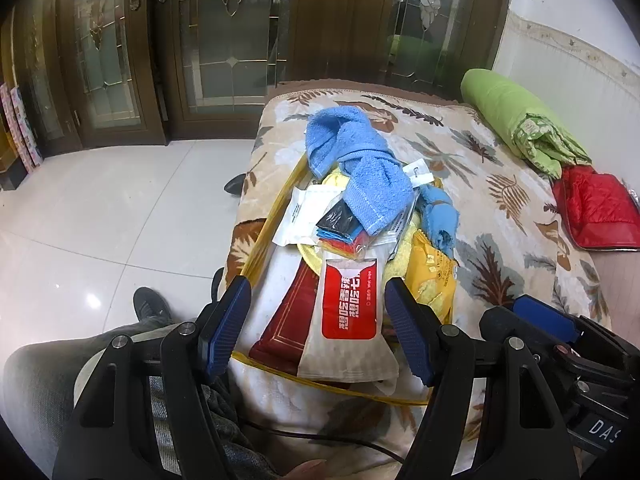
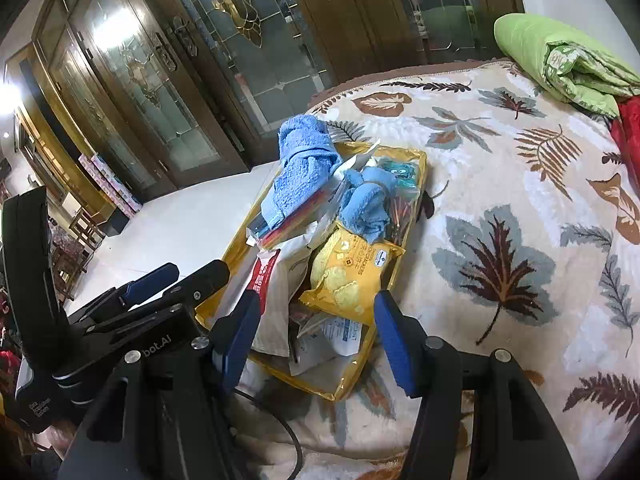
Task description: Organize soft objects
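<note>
Two views, left wrist first: my left tool (image 1: pixel 318 326) hangs spread and empty above a yellow-edged clear bag (image 1: pixel 264 236) on the leaf-print bed (image 1: pixel 480 208), its pads either side of a red-and-white wet wipes pack (image 1: pixel 350 308) (not touching). A blue towel (image 1: pixel 356 168) tops the pile. From the right wrist, my right tool (image 2: pixel 316 334) gapes empty over a yellow snack packet (image 2: pixel 352 272) in that bag.

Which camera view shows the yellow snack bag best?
The right wrist view: the yellow snack bag lies face-up just ahead of the open right gripper, nearly its whole printed front visible. In the left wrist view only its side strip shows, beside the red-and-white wipes pack.
</note>
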Demonstrator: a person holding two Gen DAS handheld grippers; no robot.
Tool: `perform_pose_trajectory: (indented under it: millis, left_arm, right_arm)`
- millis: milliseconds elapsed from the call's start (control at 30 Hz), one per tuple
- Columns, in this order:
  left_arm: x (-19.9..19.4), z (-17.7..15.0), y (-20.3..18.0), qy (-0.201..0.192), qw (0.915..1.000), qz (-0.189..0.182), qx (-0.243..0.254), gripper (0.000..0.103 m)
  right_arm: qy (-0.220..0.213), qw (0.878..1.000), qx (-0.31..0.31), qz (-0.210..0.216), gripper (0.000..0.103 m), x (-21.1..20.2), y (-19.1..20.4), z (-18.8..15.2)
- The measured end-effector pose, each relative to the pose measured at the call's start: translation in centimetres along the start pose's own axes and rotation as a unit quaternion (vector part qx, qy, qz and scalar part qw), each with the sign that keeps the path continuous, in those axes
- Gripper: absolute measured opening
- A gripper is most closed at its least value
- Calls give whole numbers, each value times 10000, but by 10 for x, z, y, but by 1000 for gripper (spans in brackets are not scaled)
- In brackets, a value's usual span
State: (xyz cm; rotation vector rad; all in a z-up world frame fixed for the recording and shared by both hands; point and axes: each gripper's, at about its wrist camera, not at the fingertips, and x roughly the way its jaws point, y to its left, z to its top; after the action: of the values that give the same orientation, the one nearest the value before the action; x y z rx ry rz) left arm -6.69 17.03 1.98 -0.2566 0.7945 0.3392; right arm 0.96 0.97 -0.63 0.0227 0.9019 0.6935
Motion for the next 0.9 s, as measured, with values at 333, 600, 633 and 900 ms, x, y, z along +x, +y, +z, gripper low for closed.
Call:
perform_pose_trajectory:
  millis: [333, 600, 633, 900]
  left_arm:
    - [2, 2, 2, 8, 10000, -1, 18, 70]
    - [3, 2, 3, 4, 10000, -18, 14, 70]
    - [3, 2, 3, 1, 10000, -18, 19, 70]
    - [2, 3, 4, -2, 10000, 33, 38, 70]
  right_arm:
    - [-5, 10000, -54, -9, 59, 2, 1, 0]
    - [-45, 9997, -207, -102, 59, 1, 8, 1]
    - [-51, 9997, -219, -101, 59, 1, 8, 1]
    - [-78, 9997, -227, -89, 59, 1, 7, 1]
